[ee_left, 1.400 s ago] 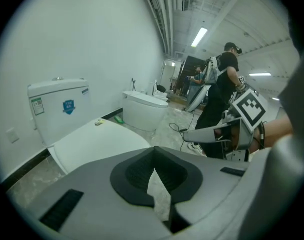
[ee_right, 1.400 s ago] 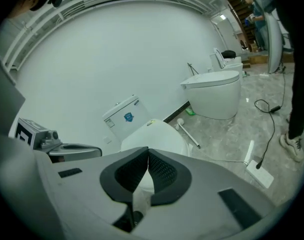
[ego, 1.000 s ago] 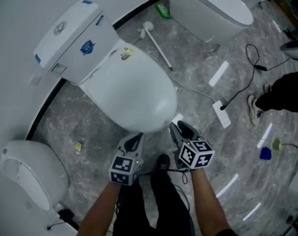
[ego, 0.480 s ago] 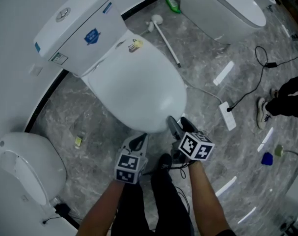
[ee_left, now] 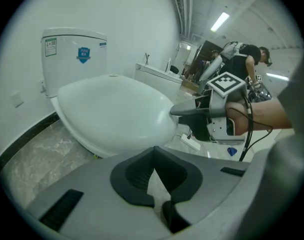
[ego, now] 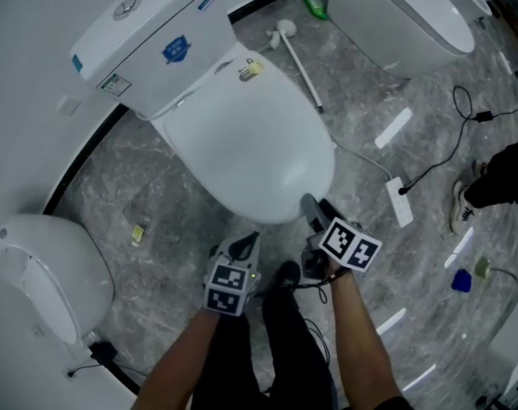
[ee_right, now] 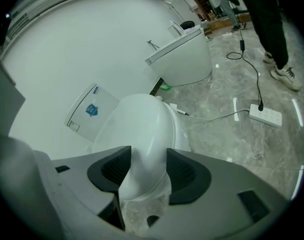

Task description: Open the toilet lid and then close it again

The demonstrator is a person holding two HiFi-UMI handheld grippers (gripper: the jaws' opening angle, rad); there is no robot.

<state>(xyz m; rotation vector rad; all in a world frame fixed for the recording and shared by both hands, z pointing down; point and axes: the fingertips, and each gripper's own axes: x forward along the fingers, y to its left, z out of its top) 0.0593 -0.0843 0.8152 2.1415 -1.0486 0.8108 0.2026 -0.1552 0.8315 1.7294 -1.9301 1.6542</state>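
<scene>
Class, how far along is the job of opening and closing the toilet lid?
Done: nothing visibly; the toilet lid lies shut. In hand: the right gripper, jaws just closing, straddles the lid's front edge; the left gripper hangs shut nearby. Left: lifting, then lowering.

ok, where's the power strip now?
Head view, right of centre: the white power strip lies on the floor, between the front of the closed toilet and a bystander's shoe.
</scene>
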